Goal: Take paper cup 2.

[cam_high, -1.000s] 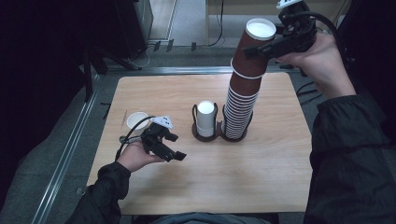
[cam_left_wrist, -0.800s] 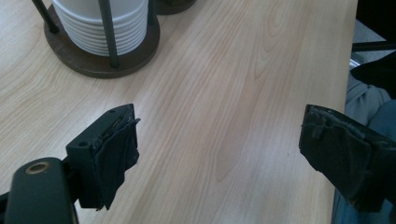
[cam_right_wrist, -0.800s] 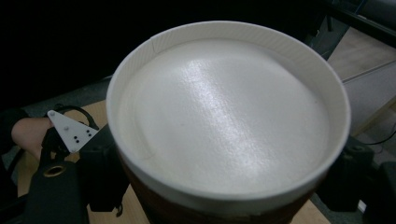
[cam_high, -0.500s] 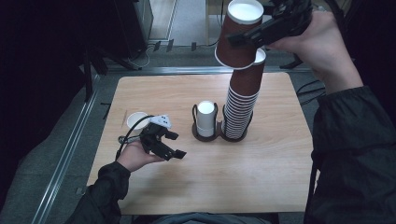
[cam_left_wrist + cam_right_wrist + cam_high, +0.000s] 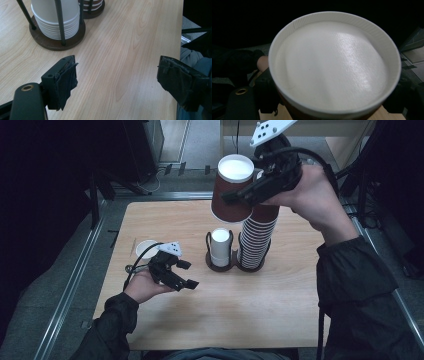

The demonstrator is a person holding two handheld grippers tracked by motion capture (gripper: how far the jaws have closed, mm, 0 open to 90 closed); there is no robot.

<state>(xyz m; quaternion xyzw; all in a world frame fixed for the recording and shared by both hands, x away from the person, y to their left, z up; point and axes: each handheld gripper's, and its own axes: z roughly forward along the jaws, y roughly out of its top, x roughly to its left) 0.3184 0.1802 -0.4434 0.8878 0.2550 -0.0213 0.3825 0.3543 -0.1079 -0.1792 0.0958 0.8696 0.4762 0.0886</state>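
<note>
At the left of the high view, a loose white cup (image 5: pixel 146 248) lay on the wooden table (image 5: pixel 280 320) just behind the left gripper (image 5: pixel 186 274), which rested low over the tabletop in the person's left hand (image 5: pixel 145 287). Its jaws had just been closing and stood about half apart with bare wood between them; in the left gripper view its left-hand pad (image 5: pixel 65 82) and the other pad touched nothing. Ahead of those jaws stood a round dark holder (image 5: pixel 56 41) with thin upright rods, carrying a short stack of white cups (image 5: pixel 56 17). To the right of it, and touching it, a second holder carried a tall stack of brown cups (image 5: pixel 256 237), its long axis upright. Above and slightly left of that tall stack, the brown cup (image 5: pixel 232 190) hung in the air, nearly upright with its rim tipped a little toward the camera, clamped at its wall by the right gripper (image 5: pixel 245 196); the right gripper view showed the white inside of the cup (image 5: pixel 332 67) between the dark jaws. The held cup lay well above the white stack and nearly over it, so the right hand (image 5: pixel 312 195) was by far the nearer to the work. A descent toward the table would probably have to clear the holder rods and the side of the tall stack, which stood close beside the cup's path. At far right, a dark sleeve (image 5: pixel 357 300) crossed the table edge.
</note>
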